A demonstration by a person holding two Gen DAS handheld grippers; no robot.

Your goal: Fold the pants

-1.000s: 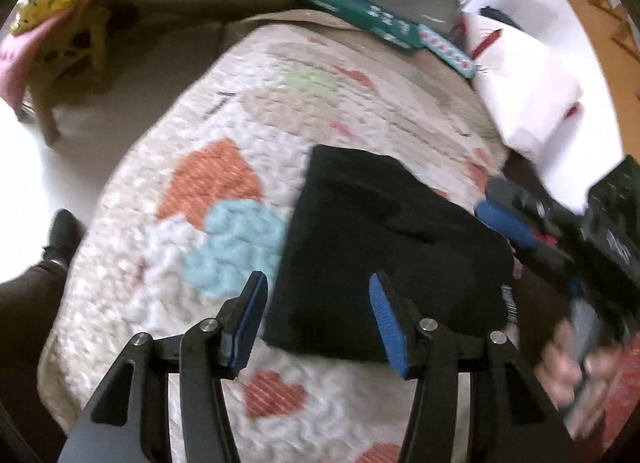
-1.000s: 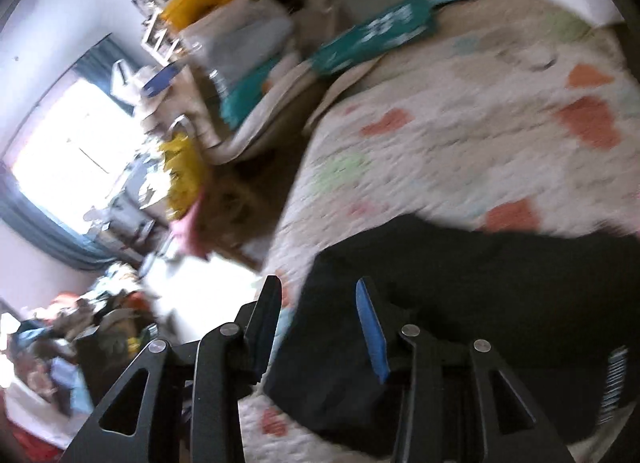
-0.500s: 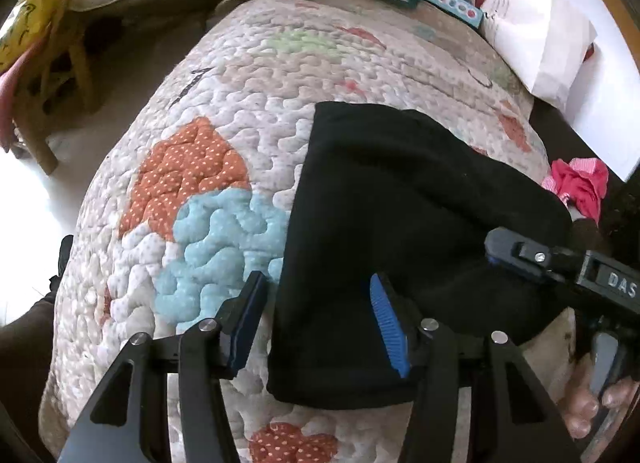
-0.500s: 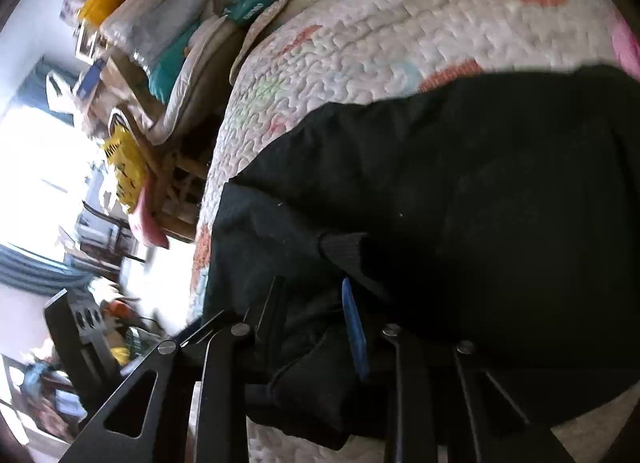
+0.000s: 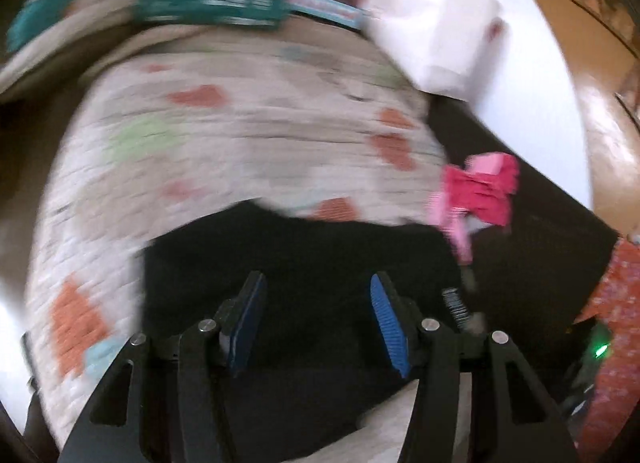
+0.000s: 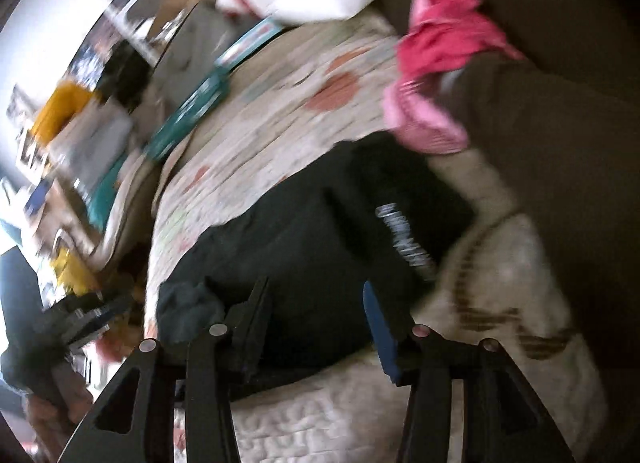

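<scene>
Lying folded on quilt (image 5: 248,151), black pants (image 5: 312,255) beneath parted left gripper (image 5: 316,315)

Black tool (image 5: 316,315) — blue ribbed pads, silver screws.

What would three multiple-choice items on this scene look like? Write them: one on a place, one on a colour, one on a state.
1. The pants lie:
A. on the quilt
B. on the floor
C. on a chair

2. The small garment at the quilt's edge is:
A. yellow
B. pink
C. green

3. The left tool is:
A. shut on the pants
B. shut on the quilt
C. open, holding nothing

Key:
1 A, the patterned quilt shows all around the black cloth.
2 B, it is bright and pale pink in both views.
3 C, its blue pads stand apart above the pants.
</scene>
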